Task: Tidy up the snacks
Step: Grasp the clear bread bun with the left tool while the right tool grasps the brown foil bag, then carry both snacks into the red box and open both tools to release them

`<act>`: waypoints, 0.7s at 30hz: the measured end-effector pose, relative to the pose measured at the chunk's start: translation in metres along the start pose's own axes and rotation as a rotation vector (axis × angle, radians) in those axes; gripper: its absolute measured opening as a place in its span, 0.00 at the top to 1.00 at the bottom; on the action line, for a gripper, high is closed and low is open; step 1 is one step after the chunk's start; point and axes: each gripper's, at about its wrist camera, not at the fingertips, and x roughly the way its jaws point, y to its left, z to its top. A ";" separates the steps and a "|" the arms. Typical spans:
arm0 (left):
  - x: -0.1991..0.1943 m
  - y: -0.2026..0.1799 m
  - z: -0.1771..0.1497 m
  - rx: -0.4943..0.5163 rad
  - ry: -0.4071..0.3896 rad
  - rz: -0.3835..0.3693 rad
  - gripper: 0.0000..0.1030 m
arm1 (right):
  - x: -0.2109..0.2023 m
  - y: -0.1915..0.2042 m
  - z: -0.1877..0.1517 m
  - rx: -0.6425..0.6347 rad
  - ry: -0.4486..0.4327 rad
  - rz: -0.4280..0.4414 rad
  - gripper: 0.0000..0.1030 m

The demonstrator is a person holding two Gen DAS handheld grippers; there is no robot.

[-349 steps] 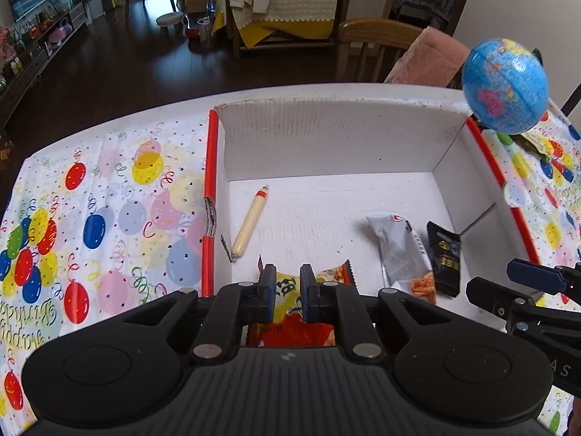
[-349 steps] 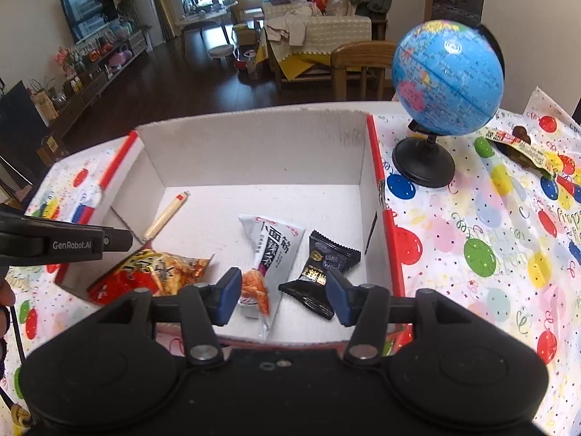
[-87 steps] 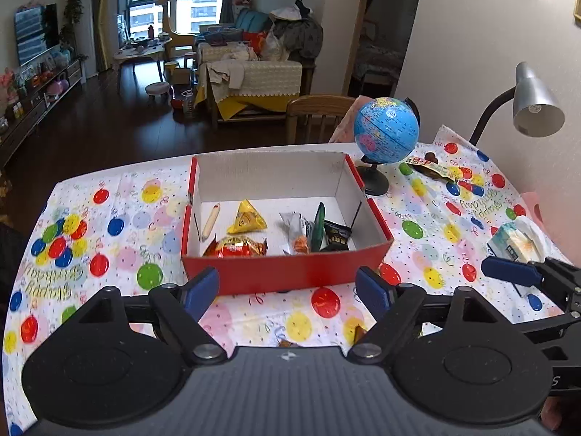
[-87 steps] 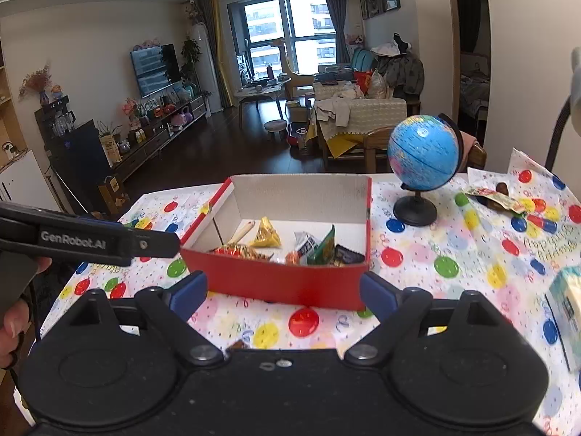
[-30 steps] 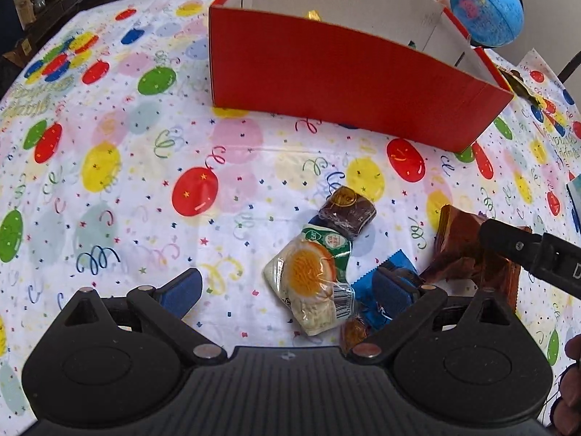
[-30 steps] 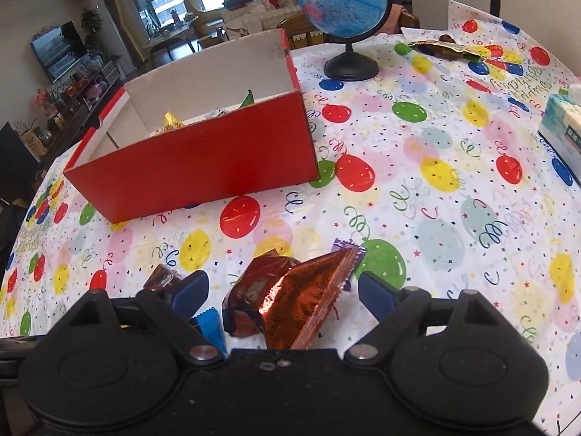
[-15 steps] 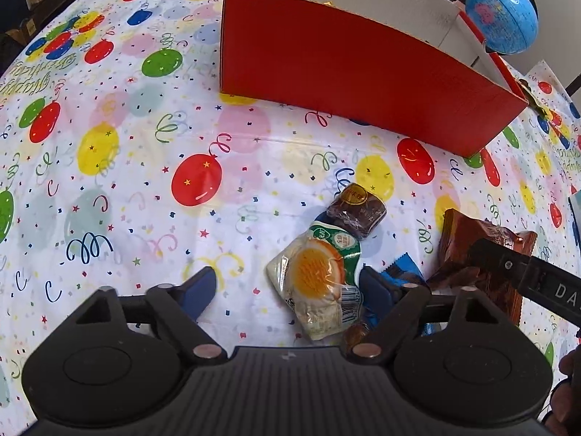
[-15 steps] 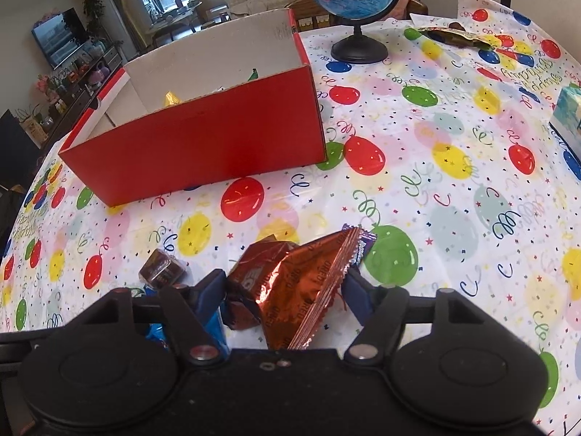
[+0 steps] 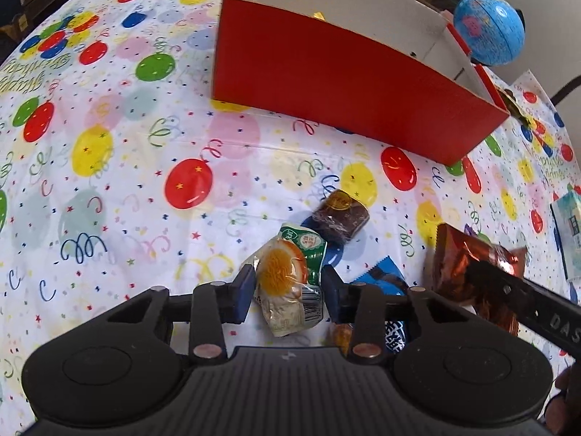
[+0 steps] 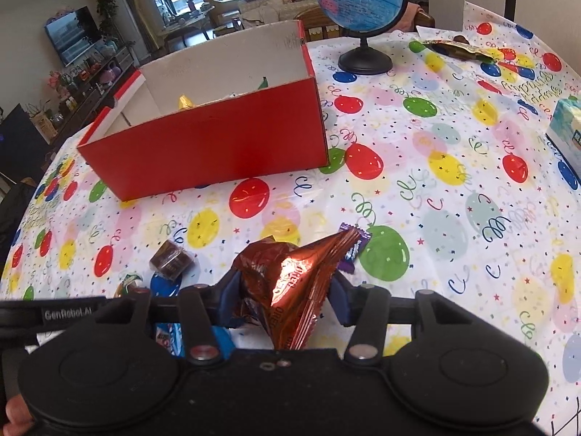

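We have the egg packet [image 9: 288, 283] pinched in the left gripper [image 9: 287, 292] and the copper bag [image 10: 290, 287] in the right gripper [image 10: 285, 296], both low over the tablecloth [image 9: 109, 196]; lift straight, clear the box [image 9: 326, 83] wall.

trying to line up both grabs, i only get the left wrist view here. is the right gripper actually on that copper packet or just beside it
Observer: It is on it. The right gripper has its blue pads closed against both sides of the copper packet.
Operator: anything hiding behind that packet i cant see
Observer: Yes, a small purple wrapper pokes out from behind its far corner, on a green balloon print.
Operator: ok and whats showing inside the red box
Observer: Over the red box front wall, a gold wrapper tip and a green packet tip stick up; the rest is hidden.
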 end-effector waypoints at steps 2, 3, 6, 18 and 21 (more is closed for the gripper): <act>-0.004 0.002 0.000 -0.005 -0.005 0.003 0.63 | -0.005 0.000 -0.002 -0.002 -0.009 0.001 0.52; -0.006 0.002 -0.001 -0.008 -0.006 0.003 0.67 | -0.008 0.000 -0.002 0.000 -0.013 0.008 0.52; -0.014 0.004 -0.002 -0.021 -0.011 -0.006 0.67 | -0.017 -0.001 -0.003 0.003 -0.026 0.020 0.52; -0.055 0.003 -0.012 -0.020 -0.053 -0.030 0.68 | -0.054 -0.001 -0.010 -0.013 -0.069 0.038 0.53; -0.069 -0.002 -0.011 -0.007 -0.074 -0.030 0.68 | -0.065 -0.001 -0.008 -0.008 -0.081 0.046 0.53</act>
